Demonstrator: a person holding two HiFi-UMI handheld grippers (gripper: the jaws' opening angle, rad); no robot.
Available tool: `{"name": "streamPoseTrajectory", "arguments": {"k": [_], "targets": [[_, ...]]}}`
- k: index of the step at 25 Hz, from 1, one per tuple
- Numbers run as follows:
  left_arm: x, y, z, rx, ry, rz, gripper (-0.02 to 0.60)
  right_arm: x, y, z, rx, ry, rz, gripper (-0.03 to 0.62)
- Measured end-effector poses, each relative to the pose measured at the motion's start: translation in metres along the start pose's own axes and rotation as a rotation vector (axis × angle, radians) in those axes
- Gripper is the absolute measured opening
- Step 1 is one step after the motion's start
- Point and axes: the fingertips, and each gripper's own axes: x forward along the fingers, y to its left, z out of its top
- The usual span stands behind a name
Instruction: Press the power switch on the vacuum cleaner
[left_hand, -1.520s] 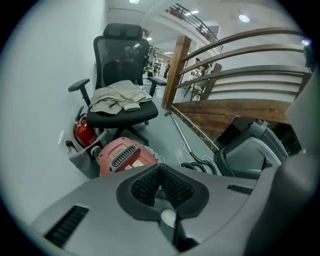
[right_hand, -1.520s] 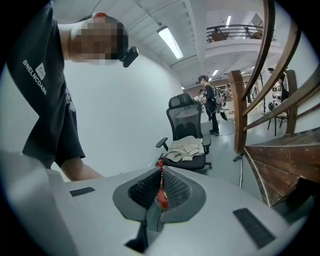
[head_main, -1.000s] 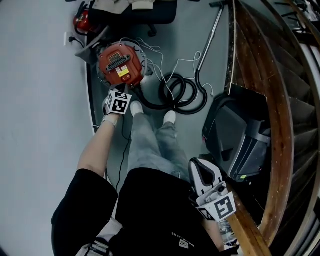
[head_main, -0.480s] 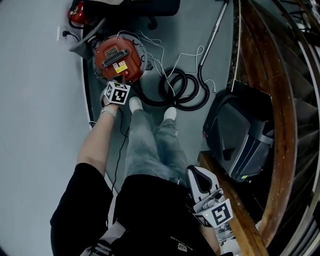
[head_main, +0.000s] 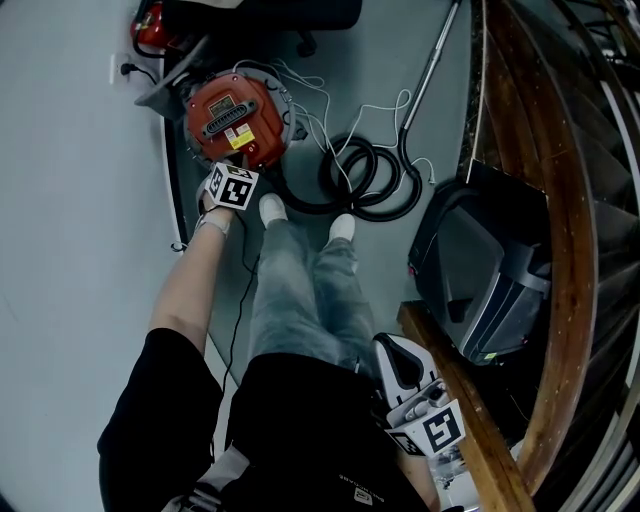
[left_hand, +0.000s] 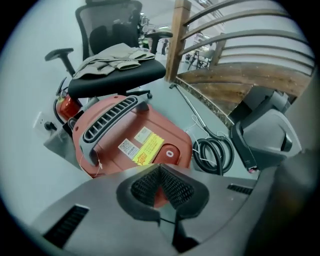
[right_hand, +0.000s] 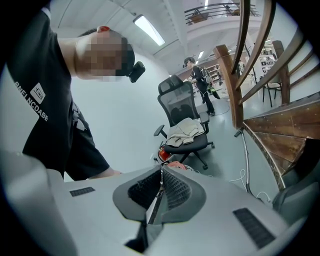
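Red round plastic vacuum cleaner (head_main: 235, 118): stands on grey floor (head_main: 370, 60) close to pale wall (head_main: 70, 250). Oval red power switch (left_hand: 170, 154): lies just beyond left tool (left_hand: 160, 170), clenched, empty. Right tool (right_hand: 161, 172): clenched, empty, well apart.

L tongs (left_hand: 159, 172) now nearer vac (head_main: 235, 115)
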Motion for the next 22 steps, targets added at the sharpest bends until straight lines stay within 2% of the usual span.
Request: {"name": "streamPoseTrajectory", "arguments": {"k": [2,7,11,16,22], "targets": [[0.002,0.001,0.001,-0.041,0.007,-0.029,0.015,0.002,0.000,0.000,0.001,-0.004,-0.001,0.029],[-0.002,0.002,-0.002,-0.016,0.027,-0.048,0.015,0.002,0.000,0.003,0.002,-0.008,0.007,0.029],[-0.001,-0.001,0.001,-0.031,0.030,-0.029,0.015,-0.007,-0.009,0.008,-0.002,-0.022,-0.013,0.029],[-0.004,-0.002,0.003,-0.101,0.047,0.008,0.015,-0.020,-0.016,0.014,0.005,-0.045,-0.030,0.029],[-0.018,-0.021,0.030,-0.080,0.000,0.012,0.015,-0.034,-0.030,0.024,0.007,-0.081,-0.055,0.029]]}}
